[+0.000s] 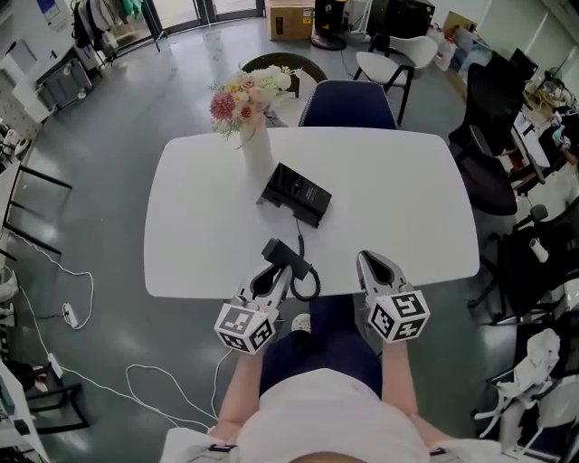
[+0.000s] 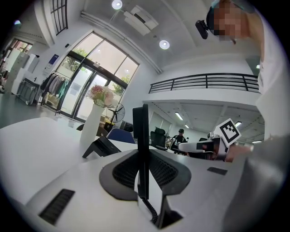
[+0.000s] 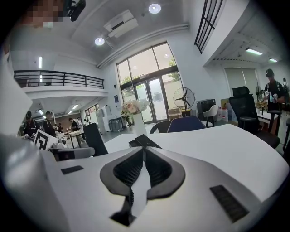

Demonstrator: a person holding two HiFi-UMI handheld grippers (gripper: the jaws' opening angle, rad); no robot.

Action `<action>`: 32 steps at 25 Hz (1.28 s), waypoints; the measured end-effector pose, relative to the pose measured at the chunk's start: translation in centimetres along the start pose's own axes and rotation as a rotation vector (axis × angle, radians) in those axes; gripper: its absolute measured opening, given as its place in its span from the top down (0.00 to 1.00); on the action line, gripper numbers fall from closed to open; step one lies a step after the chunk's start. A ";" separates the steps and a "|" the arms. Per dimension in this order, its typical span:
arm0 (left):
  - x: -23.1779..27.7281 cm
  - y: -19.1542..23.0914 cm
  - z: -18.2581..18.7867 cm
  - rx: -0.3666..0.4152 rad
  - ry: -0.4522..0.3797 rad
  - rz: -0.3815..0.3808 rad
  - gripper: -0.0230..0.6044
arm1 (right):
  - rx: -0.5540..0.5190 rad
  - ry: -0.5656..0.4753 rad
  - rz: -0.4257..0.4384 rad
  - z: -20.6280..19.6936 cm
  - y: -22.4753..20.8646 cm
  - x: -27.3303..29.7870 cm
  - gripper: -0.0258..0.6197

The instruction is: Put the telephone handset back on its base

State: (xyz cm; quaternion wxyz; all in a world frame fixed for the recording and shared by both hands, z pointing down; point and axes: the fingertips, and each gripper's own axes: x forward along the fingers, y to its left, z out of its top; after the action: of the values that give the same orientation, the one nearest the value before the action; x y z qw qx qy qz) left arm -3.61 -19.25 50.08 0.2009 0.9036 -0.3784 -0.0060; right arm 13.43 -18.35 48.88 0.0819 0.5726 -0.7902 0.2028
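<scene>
Left tool [image 1: 274, 278]: jaws clamped on the black handset [image 2: 140, 131], which stands edge-on between the ribbed pads as a thin upright slab.
Right tool [image 3: 144, 156]: jaws pressed together with nothing between them; it hovers at the near edge of the surface, beside the left tool and apart from it.
Handset: held over the near edge of the surface, off the base and clearly apart from it.
Cord [image 1: 306, 276]: black and coiled; it loops just beside the left tool and runs up to the base.
Base [image 1: 296, 193]: black and wedge-shaped, lying near the middle of the surface, just beside the vase.
Surface [image 1: 398, 199]: white top with rounded corners, carrying only the base, the cord and the vase.
Vase [image 1: 257, 149]: tall, white and upright on the far left part of the surface, holding pink and cream flowers [image 1: 244, 95].
Blue chair [image 1: 348, 104]: pushed in at the far side of the surface.
Floor [image 1: 109, 163]: smooth grey, with white cables [image 1: 81, 298] trailing at the left.
Room: open office with black chairs [image 1: 493, 136] at the right, a cardboard box [image 1: 289, 18] at the far wall, tall glass doors [image 2: 86, 86], a railed balcony [image 2: 204, 81] and a standing fan [image 3: 183, 97].
</scene>
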 end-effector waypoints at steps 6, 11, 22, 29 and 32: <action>1.5 0.4 0.4 -0.016 -0.012 0.018 0.84 | -0.004 0.003 0.043 0.8 -0.5 1.7 0.90; 3.6 1.0 1.4 -0.102 -0.051 0.021 0.84 | -0.005 0.006 0.073 1.9 -1.3 3.6 0.90; 7.6 3.1 2.0 -0.189 -0.084 0.050 0.84 | -0.013 0.027 0.108 3.6 -3.5 7.2 0.90; 9.9 4.8 1.6 -0.263 -0.092 0.065 0.84 | -0.015 0.058 0.110 3.7 -4.7 9.2 0.90; 10.5 5.5 1.4 -0.294 -0.099 0.074 0.84 | -0.015 0.073 0.111 3.6 -5.0 9.7 0.90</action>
State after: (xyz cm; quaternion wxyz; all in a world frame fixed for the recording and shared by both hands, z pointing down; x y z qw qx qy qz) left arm -0.07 -30.48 52.28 0.3120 0.8486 -0.4158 -0.0984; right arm 15.24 -29.61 50.24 0.1034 0.5196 -0.8186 0.2219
